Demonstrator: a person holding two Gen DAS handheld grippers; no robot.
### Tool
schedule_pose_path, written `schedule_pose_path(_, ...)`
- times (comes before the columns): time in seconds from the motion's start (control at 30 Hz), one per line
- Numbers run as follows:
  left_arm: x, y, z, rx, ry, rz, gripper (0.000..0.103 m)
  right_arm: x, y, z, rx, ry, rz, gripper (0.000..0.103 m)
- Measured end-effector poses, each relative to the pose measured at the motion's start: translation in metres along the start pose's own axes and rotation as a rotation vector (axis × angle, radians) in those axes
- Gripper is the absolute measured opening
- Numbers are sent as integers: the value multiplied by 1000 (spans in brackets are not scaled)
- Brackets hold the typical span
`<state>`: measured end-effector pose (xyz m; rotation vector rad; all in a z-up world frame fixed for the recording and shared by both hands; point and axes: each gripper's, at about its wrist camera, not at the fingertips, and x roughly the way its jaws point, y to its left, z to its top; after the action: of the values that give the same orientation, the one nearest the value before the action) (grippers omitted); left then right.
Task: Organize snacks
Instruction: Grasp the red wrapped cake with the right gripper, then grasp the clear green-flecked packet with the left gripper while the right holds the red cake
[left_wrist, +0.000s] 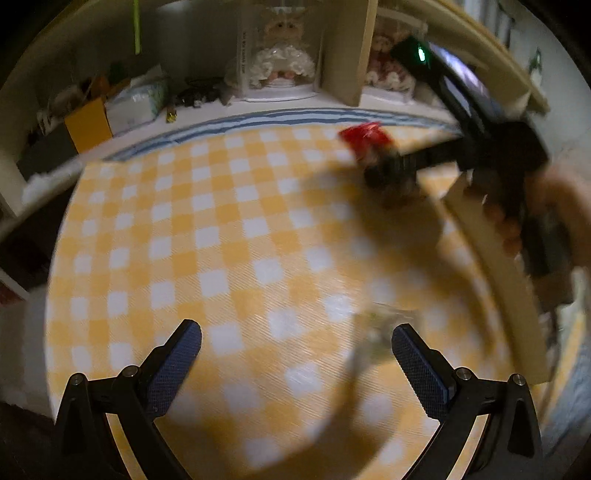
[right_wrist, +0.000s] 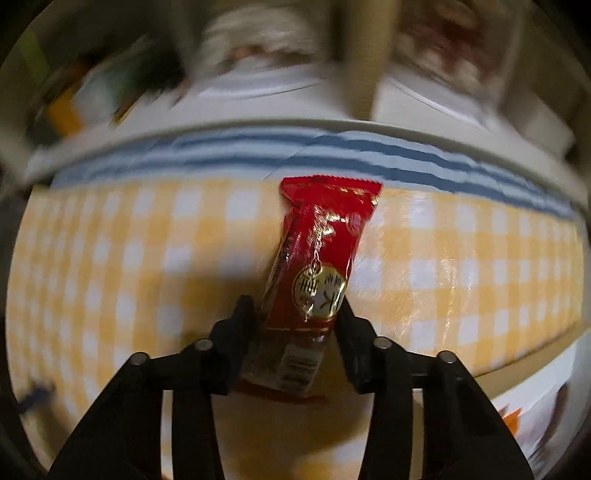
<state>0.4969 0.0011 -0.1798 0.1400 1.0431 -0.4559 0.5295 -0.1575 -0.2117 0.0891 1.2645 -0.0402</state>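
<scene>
Here, one red snack packet (right_wrist: 317, 266) sits pinched between the two fingers of the right tool (right_wrist: 299, 314), its jaws pressed onto the packet's lower half, the pads touching it on either side. The packet points away from the camera over the yellow-and-white checked cloth (right_wrist: 461, 266) that covers the desk, its crimped top edge toward the blue-striped border (right_wrist: 369, 151) at the cloth's far side. One round gold emblem (right_wrist: 320, 291) shows on the wrapper, just above the fingers.

From the left wrist view, the same red packet (left_wrist: 364, 134) appears near the far right part of the checked cloth (left_wrist: 221, 229), held by the right tool (left_wrist: 388, 173) (badly blurred there), with a hand (left_wrist: 517, 218) gripping the handle beside it. The left tool (left_wrist: 295, 343) hangs above the near part of the cloth with its two blue-padded fingers (left_wrist: 181, 354) spread wide and nothing between them. One blurred, pale clear thing (left_wrist: 380, 325) lies on the cloth just beside the right-hand finger; what it is cannot be told.

Beyond the cloth's striped border, two dolls are counted on the shelf: one in white (left_wrist: 282, 62), one in red (left_wrist: 386, 66).
</scene>
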Motion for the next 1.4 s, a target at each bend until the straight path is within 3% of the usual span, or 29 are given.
schedule_pose_path(0.1,-12,7,-7,-134,23,-145,103,-8,18,-23,-168,-4,0,41)
schedule_pose_path(0.13,-14,11,-8,-172,33,-187,98,-12,22,-34,-216,-5,10,41)
schedule_pose_path(0.17,-16,13,-10,-223,53,-234,93,-14,24,-43,-238,-5,24,41)
schedule_pose_path(0.23,-16,18,-12,-294,78,-292,68,-21,27,-62,-282,-1,58,41)
schedule_pose_path(0.3,-14,24,-16,-385,98,-343,60,-26,29,-77,-317,-2,75,40)
schedule_pose_path(0.5,1,37,-22,-583,129,-463,58,-47,28,-127,-347,-7,150,36)
schedule_pose_path(0.67,14,46,-28,-643,124,-438,58,-60,35,-157,-330,10,171,35)
schedule_pose_path(0.97,8,33,-36,-602,91,-348,57,-73,49,-199,-347,51,224,35)
schedule_pose_path(1.0,8,29,-33,-573,89,-355,56,-75,50,-202,-341,55,235,35)
schedule_pose_path(1.27,3,-20,-24,-377,107,-186,44,-76,45,-214,-255,67,270,35)
schedule_pose_path(1.4,6,-38,-20,-294,109,-102,30,-76,31,-221,-212,67,278,35)
